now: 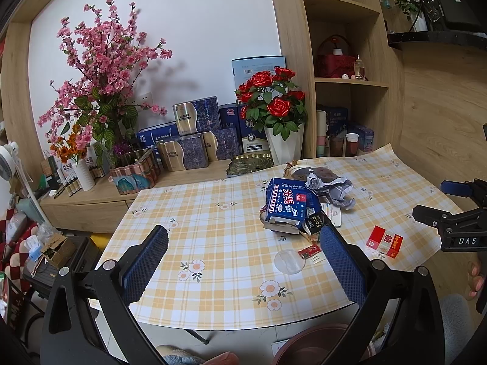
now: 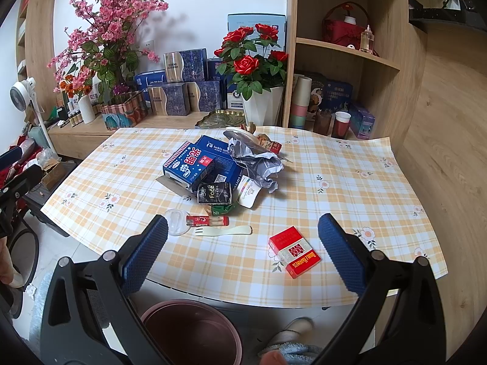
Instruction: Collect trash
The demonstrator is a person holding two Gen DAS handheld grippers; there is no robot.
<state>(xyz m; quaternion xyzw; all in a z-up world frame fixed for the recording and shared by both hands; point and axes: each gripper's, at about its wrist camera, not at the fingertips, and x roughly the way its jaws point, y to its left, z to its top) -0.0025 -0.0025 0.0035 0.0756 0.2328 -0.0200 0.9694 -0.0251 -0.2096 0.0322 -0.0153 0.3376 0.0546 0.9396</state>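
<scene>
Below the table's [image 2: 380, 283] near edge, the brown bin [image 2: 194, 331] looks empty; trash pile [image 2: 213, 173] sits mid-table, red cigarette pack [image 2: 294, 252] near the edge. Both left gripper [image 1: 243, 258] and right gripper [image 2: 243, 254] hover spread wide, holding nothing

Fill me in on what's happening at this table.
A person holds a two-finger gripper in each hand over a table with a checked cloth, clearing trash. Both the left gripper and the right gripper are open and hold nothing. The litter still lies on the cloth: a blue carton, crumpled paper, a red cigarette pack, a lighter and a plastic fork. A brown bin stands on the floor below the table's near edge.
</scene>
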